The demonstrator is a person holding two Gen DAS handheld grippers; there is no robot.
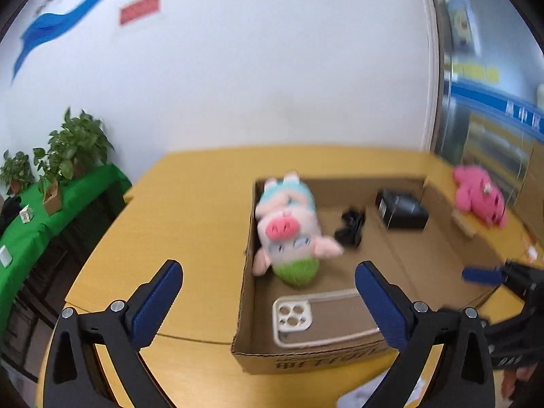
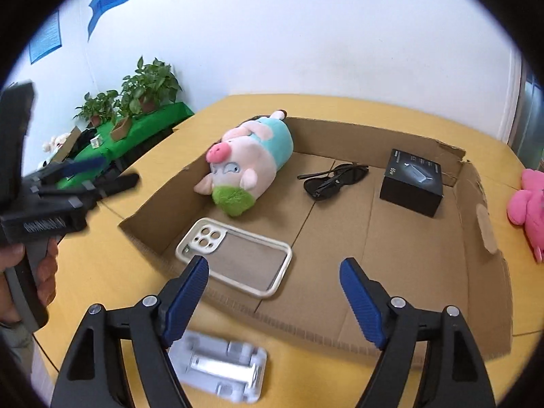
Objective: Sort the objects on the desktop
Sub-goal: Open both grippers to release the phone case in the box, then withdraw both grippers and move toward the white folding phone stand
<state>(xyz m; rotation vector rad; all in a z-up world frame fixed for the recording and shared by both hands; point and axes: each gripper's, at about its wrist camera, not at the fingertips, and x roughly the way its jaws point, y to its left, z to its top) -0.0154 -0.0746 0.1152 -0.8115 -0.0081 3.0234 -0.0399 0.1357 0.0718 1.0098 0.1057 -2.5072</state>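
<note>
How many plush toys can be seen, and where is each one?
2. The pig plush toy lies inside the cardboard box, at its far left corner. The pink plush toy lies on the table, outside the box to its right. Others may be hidden out of view.

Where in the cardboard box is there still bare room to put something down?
In the cardboard box, the floor right of the phone case and in front of the black box is bare. The left end is crowded: pig plush, phone case, sunglasses mid-box.
</note>
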